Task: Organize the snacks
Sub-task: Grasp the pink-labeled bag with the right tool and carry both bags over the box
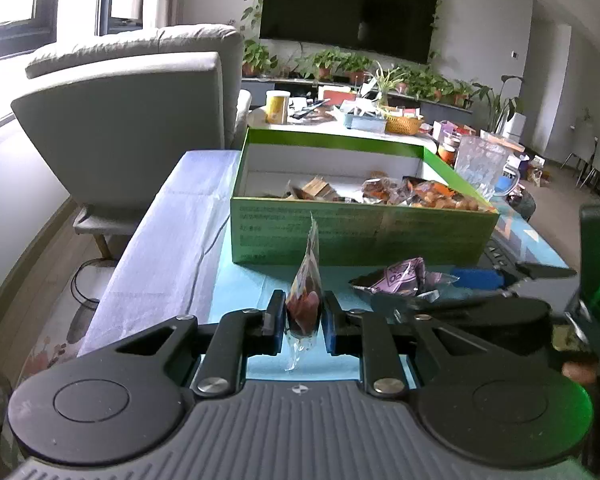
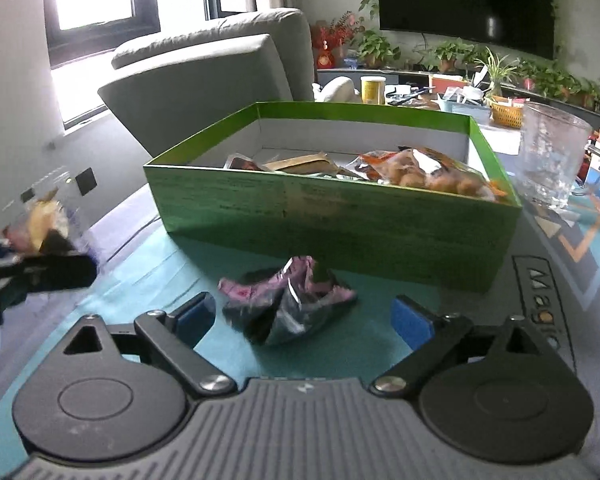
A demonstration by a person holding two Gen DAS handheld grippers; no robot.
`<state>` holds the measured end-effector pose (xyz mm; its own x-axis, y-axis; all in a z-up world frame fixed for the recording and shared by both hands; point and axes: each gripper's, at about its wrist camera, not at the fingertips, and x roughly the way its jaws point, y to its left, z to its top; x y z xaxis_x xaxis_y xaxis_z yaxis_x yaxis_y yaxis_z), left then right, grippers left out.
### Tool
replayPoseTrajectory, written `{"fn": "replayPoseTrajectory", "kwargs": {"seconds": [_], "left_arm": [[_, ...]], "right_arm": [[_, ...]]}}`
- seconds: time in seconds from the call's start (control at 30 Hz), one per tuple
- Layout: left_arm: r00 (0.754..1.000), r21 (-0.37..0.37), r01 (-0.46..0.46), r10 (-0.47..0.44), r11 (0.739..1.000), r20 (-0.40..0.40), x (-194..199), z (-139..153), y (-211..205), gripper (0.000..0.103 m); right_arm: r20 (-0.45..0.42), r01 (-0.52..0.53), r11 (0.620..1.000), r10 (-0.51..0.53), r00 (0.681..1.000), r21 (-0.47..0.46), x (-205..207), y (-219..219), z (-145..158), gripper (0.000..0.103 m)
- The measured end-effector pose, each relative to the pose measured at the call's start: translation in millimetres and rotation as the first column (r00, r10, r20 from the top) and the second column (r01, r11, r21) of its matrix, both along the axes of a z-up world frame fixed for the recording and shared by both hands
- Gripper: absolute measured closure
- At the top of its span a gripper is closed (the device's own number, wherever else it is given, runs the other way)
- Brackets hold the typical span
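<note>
The counter (image 2: 148, 276) under its teal cloth carries everything that matters here, and the biggest thing on it is the green box (image 2: 340, 216), open-topped and already holding several wrapped snacks. In my right wrist view it fills the field from about eleven to one o'clock, its near wall facing me.

Just short of that wall, at twelve o'clock from my right tool (image 2: 305, 318), lies the crumpled purple snack wrapper (image 2: 288, 300). It rests flat on the cloth, ahead of the two blue pads and roughly centred on the gap. Its long axis runs from about ten o'clock to four o'clock, so it lies mostly across my line of reach. My right tool stands wide, with nothing pressed between the pads; neither touches the foil.

My left tool (image 1: 303, 320) is nearly closed and pinches a small clear snack packet (image 1: 306, 292), which stands on edge with its sealed end pointing up toward twelve. From there the purple wrapper sits at about two o'clock, off to the side, and the box rises straight ahead beyond the packet.

So I judge my right hand the nearer one for the wrapper: a short push forward, then close across it.
</note>
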<state>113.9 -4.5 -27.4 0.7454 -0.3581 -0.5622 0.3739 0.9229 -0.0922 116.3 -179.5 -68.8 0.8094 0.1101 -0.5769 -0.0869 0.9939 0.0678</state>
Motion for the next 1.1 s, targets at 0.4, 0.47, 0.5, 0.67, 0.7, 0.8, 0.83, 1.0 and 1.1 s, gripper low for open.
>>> {"fn": "replayPoseTrajectory", "kwargs": {"seconds": [0.4,0.47,0.5,0.67,0.7,0.8,0.83,1.0,1.1], "left_arm": [[1.000,-0.001,-0.014,0.014,1.000,-0.010,5.2,-3.7,0.7,0.086],[1.000,-0.003,-0.017,0.017,1.000,-0.006,2.8,-2.1,0.9,0.086],[1.000,-0.005,-0.017,0.017,1.000,-0.003,1.4,-1.2,0.9,0.086],[1.000,-0.006,-0.001,0.001,1.000,0.015,-4.8,4.0,-2.5,0.086],[1.000,-0.006,0.002,-0.002,1.000,0.018,-5.8,4.8,-3.5,0.086],[1.000,-0.004,0.010,-0.009,1.000,0.029,-8.4,8.9,-5.5,0.086],[0.999,-0.003,0.012,-0.012,1.000,0.033,-8.7,10.0,-5.7,0.086],[0.999,0.001,0.011,-0.011,1.000,0.042,-9.7,12.7,-6.8,0.086],[0.999,0.002,0.012,-0.012,1.000,0.042,-10.2,12.5,-7.5,0.086]], "right_arm": [[0.005,0.043,0.997,-0.043,0.999,-0.060,9.8,10.6,-8.1,0.037],[0.007,0.034,0.999,-0.034,0.999,-0.024,5.0,3.8,-4.1,0.038],[0.007,0.031,1.000,-0.031,1.000,-0.006,4.3,1.9,-1.6,0.038],[0.055,0.020,0.998,-0.024,0.998,0.060,-12.5,-10.2,12.5,0.051],[0.064,0.022,0.998,-0.026,0.998,0.067,-14.4,-11.4,15.2,0.051],[0.078,0.023,0.998,-0.028,0.997,0.062,-17.1,-13.3,18.0,0.051],[0.081,0.029,0.998,-0.034,0.996,0.064,-18.9,-15.1,17.9,0.051],[0.089,0.035,0.995,-0.043,0.995,0.089,-29.3,-27.0,17.3,0.052],[0.096,0.044,0.993,-0.054,0.994,0.109,-35.7,-36.2,19.6,0.052]]}}
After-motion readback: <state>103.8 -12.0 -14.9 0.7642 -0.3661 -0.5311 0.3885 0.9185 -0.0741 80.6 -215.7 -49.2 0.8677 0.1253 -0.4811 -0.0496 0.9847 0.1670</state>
